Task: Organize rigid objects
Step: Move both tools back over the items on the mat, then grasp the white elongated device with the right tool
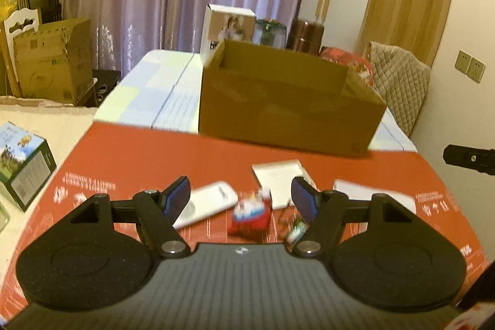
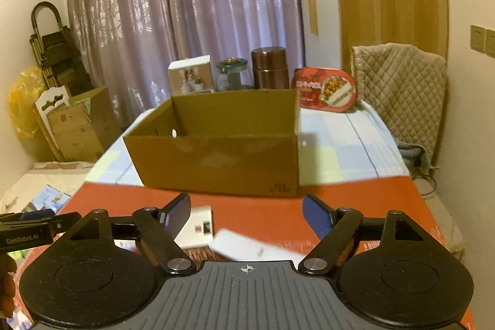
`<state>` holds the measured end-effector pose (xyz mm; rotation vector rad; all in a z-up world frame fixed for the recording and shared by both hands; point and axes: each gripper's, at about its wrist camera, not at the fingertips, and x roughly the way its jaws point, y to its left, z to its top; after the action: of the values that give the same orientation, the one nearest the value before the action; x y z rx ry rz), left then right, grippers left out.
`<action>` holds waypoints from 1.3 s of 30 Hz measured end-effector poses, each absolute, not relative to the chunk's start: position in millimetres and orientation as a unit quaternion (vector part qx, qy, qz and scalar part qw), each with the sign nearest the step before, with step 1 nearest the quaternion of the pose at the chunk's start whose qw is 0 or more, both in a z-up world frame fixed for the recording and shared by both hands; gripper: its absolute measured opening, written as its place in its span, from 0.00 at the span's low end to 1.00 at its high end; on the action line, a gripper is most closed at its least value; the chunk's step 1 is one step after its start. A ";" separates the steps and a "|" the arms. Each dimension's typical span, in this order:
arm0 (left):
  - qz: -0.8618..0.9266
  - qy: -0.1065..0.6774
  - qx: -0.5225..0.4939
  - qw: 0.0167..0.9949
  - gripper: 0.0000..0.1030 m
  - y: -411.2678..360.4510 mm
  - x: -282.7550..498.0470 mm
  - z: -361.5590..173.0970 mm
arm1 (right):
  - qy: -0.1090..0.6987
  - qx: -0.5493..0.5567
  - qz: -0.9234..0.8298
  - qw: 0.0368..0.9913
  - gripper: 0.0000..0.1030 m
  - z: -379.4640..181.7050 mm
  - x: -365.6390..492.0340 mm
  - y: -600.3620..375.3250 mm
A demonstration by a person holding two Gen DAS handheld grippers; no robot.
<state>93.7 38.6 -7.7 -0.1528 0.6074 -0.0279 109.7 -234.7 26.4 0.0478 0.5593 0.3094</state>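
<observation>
An open brown cardboard box stands at the far edge of the red surface. In front of it lie a slim white device, a red packet, a white box, a flat white piece and a small green item. My left gripper hovers above them, open, nothing between its blue pads. My right gripper is open over a small white box with a switch and a flat white object, gripping neither.
Behind the cardboard box stand a white carton, a glass jar, a brown canister and a red tin. A green carton lies left of the red surface. A quilted chair back is at right.
</observation>
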 end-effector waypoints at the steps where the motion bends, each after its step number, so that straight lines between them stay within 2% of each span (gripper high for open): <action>1: -0.017 0.303 -0.076 0.950 0.66 37.1 91.0 -13.1 | 0.276 0.023 0.151 0.949 0.77 20.1 104.2 -236.2; 8: -0.046 0.309 -0.067 0.948 0.66 20.4 85.3 -31.8 | 0.307 0.025 0.145 0.940 0.78 -27.6 81.1 -244.2; 19: -0.060 0.330 -0.045 0.941 0.66 5.5 93.6 -51.3 | 0.337 0.021 0.154 0.929 0.79 -64.7 93.0 -243.1; 32: -0.082 0.345 -0.033 0.934 0.66 -4.1 105.6 -68.4 | 0.348 0.005 0.127 0.929 0.79 -78.3 127.9 -253.1; 39: -0.096 0.347 -0.028 0.932 0.66 -11.6 113.1 -72.0 | 0.332 -0.049 0.147 0.930 0.78 -69.6 148.5 -251.3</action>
<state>113.1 -11.6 -72.0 -0.0570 0.7102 -0.1973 148.5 -251.3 -69.6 -0.1012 0.6805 0.3018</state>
